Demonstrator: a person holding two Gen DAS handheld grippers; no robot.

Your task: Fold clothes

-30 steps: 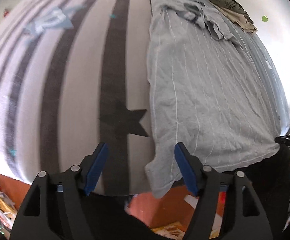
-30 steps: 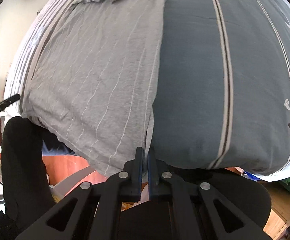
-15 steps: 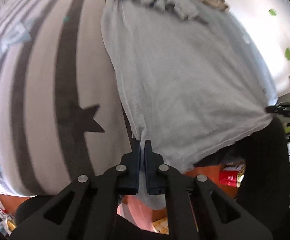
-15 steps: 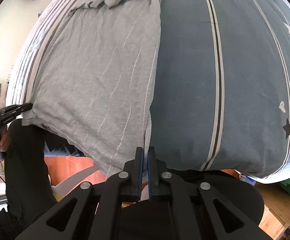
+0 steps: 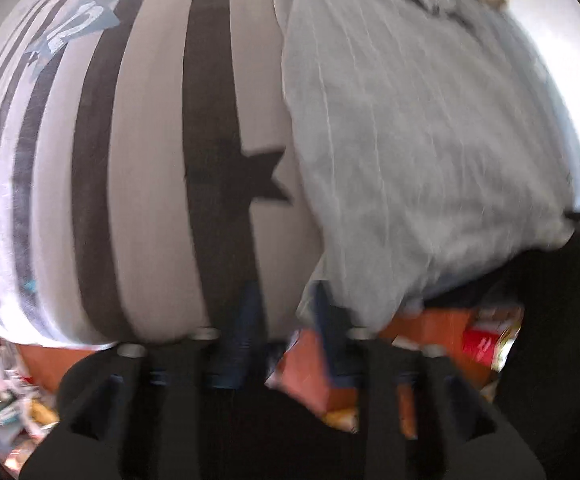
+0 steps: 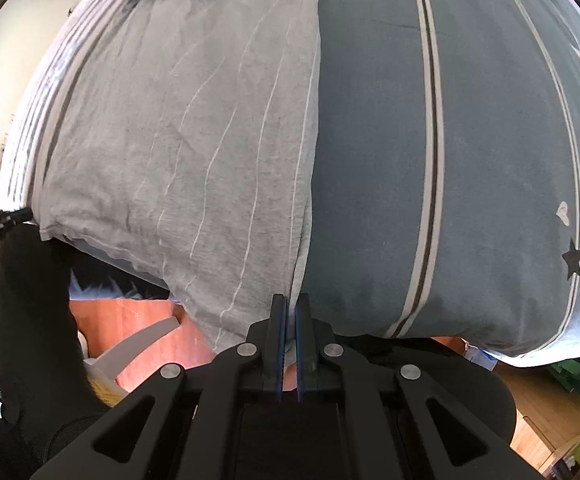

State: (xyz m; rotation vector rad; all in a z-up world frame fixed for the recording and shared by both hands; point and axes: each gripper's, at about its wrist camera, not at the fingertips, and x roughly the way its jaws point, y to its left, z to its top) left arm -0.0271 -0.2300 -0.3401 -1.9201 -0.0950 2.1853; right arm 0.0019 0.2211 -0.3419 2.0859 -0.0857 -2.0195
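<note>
The grey shirt (image 6: 194, 152) lies flat on the bed, centre-left of the right wrist view. The right gripper (image 6: 288, 320) pinches its hem; the left gripper (image 5: 286, 320) is opening, its jaws beside the other corner. Pulling now with one corner free would likely skew the fold.

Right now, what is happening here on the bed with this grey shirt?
A person is folding a grey shirt that lies flat on a striped bed cover, with a gripper in each hand. The right gripper is shut on the shirt's hem at the near edge of the bed. The left gripper is at the opposite hem corner, and its jaws are opening. The picture there is blurred, so whether it grips the cloth is unclear.
</note>
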